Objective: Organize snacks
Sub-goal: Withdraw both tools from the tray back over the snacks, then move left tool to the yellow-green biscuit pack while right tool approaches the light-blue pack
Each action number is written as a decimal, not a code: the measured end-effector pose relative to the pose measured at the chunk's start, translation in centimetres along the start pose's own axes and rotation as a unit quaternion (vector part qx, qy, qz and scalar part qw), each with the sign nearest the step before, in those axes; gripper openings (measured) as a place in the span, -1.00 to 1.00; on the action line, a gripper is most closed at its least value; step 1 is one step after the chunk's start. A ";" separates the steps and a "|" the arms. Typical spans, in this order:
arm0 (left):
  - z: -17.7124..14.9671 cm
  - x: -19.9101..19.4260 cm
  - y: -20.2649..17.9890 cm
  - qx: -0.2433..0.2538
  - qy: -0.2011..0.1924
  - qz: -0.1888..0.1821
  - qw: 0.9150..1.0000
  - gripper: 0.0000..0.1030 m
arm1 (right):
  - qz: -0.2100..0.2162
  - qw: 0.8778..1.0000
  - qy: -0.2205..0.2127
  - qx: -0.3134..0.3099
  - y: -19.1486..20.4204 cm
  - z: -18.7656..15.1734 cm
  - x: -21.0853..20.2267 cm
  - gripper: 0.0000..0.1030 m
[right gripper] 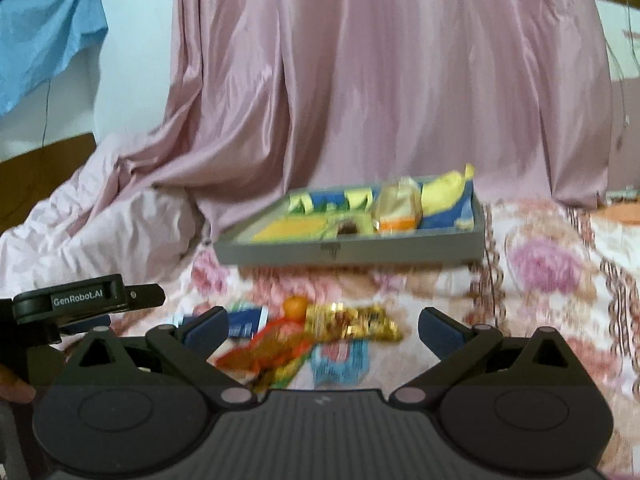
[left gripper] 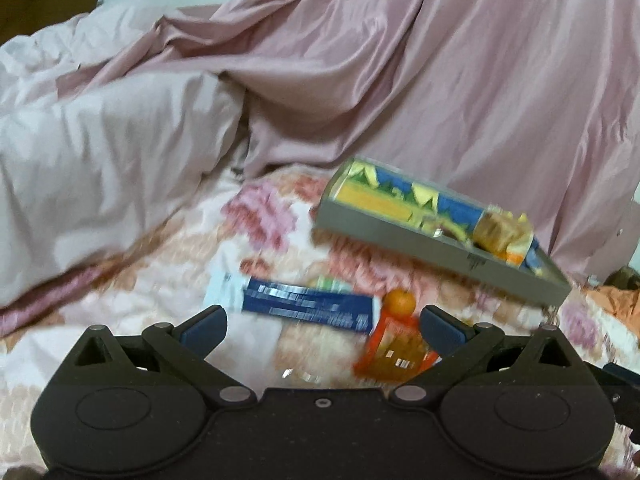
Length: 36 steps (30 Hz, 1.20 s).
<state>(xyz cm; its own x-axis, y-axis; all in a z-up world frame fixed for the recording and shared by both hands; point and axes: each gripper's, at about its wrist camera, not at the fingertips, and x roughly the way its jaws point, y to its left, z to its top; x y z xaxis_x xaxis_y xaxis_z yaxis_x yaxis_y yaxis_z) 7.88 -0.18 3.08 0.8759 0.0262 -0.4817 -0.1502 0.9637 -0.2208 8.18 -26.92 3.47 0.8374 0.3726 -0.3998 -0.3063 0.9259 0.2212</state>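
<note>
A grey tray [left gripper: 436,246] [right gripper: 352,250] lies on the flowered bedspread with yellow and blue snack packets and an orange-banded clear packet [right gripper: 398,210] inside. Loose snacks lie nearer: a blue-and-white bar packet [left gripper: 308,306] [right gripper: 246,322], a small orange fruit [left gripper: 399,301] [right gripper: 296,305], an orange packet [left gripper: 394,354] [right gripper: 264,350], a gold wrapper [right gripper: 356,322] and a light blue packet [right gripper: 340,360]. My left gripper [left gripper: 322,328] is open above the blue bar and orange packet. My right gripper [right gripper: 322,328] is open over the loose pile, holding nothing.
Pink satin cloth [right gripper: 380,80] hangs behind the tray, and a crumpled pale pink duvet [left gripper: 100,152] fills the left. The left gripper's black body [right gripper: 68,306] shows at the right wrist view's left edge. A blue cloth [right gripper: 44,32] hangs far left.
</note>
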 end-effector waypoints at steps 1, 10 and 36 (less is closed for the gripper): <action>-0.3 0.1 0.2 -0.004 0.001 0.002 1.000 0.99 | -0.003 1.000 0.010 -0.004 0.2 -0.3 0.2 1.00; -3.2 1.2 1.2 0.026 0.052 -0.004 0.998 0.99 | -0.035 0.993 0.100 -0.046 1.7 -1.9 3.0 1.00; -5.4 3.9 -1.4 0.134 0.112 -0.065 0.982 0.99 | -0.034 0.982 0.187 -0.019 -0.3 -1.0 7.7 1.00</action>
<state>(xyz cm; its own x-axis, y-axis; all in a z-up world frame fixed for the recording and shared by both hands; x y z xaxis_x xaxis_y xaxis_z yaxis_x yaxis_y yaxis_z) 9.04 -2.89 -3.11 0.7528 -0.1323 -0.6448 0.1096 0.9911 -0.0755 14.26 -24.30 -0.59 0.6334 0.3011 -0.7129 -0.2788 0.9481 0.1527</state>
